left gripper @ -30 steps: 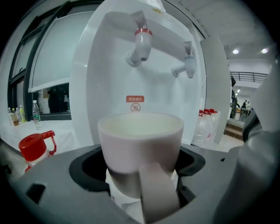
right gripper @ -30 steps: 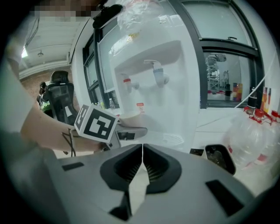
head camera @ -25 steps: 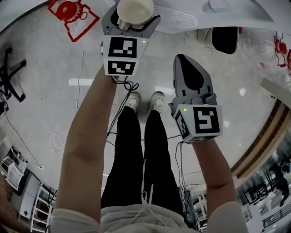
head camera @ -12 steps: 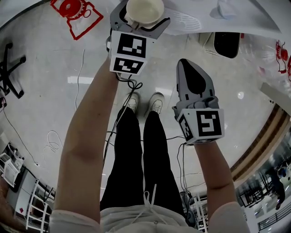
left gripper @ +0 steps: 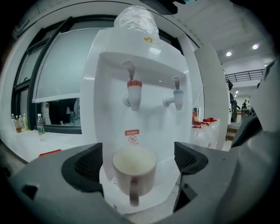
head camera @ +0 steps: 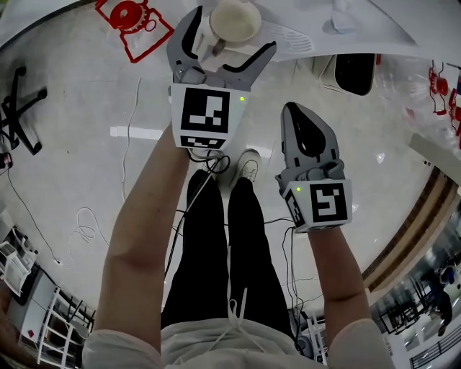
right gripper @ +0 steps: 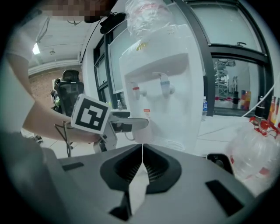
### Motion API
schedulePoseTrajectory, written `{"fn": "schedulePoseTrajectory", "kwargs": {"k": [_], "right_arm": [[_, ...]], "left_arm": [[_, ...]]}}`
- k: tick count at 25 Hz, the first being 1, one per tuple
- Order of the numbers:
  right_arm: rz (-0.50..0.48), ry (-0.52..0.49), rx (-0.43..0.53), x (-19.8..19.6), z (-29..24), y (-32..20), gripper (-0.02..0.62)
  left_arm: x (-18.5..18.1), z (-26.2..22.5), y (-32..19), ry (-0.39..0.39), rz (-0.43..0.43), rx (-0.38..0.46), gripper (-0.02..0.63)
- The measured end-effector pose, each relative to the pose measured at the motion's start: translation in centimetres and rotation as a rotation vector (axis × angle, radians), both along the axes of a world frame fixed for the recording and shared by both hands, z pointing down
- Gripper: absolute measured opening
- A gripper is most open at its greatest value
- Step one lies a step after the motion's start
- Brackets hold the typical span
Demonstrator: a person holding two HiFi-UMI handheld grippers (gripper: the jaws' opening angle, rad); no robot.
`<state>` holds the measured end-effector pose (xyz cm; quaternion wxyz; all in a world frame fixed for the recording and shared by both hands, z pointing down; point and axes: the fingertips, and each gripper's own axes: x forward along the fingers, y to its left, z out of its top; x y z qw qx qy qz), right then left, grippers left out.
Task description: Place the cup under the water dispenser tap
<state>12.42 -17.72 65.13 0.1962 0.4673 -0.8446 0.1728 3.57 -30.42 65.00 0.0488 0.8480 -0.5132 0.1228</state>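
Observation:
A cream mug (head camera: 234, 20) stands on the white water dispenser's drip tray (head camera: 292, 30), handle toward me. In the left gripper view the mug (left gripper: 134, 168) sits below the red-handled tap (left gripper: 134, 89); a second tap (left gripper: 177, 97) is to its right. My left gripper (head camera: 227, 39) is around the mug with its jaws opening. Both pads (left gripper: 87, 164) stand clear of the mug's sides. My right gripper (head camera: 294, 97) hangs lower right, away from the dispenser, its jaws shut on nothing (right gripper: 142, 148).
The dispenser body (left gripper: 144, 65) rises straight ahead. A black bin (head camera: 356, 61) stands right of it, and large water bottles (head camera: 443, 79) lie at the far right. A red floor sign (head camera: 126, 25) and a chair base (head camera: 18, 115) are at the left. Cables trail on the floor.
The left jaws have spread away from the mug, which stays on the tray. The left gripper has risen toward the head camera. The right gripper has kept still.

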Motion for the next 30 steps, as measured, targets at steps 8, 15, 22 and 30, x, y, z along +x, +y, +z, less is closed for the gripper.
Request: {"fn": "schedulePoseTrajectory", "kwargs": {"k": [8, 15, 22, 30], "right_arm": [[0.072, -0.039, 0.005, -1.0, -5.5, 1.4, 0.029], [0.125, -0.068, 0.027, -1.6, -11.8, 2.7, 0.028], [0.188, -0.097, 0.069, -1.9, -19.8, 3.9, 0.028], [0.290, -0.160, 0.152, -0.5, -32.0, 4.0, 0.029]], "left_arm": [[-2.6, -4.3, 6.5, 0.040, -0.050, -0.166, 0.427], [-4.5, -11.0, 10.6, 0.032, -0.105, -0.169, 0.094], [-4.8, -19.5, 14.1, 0.073, -0.055, -0.135, 0.025], [-6.3, -32.9, 15.1, 0.118, 0.002, -0.005, 0.020]]}}
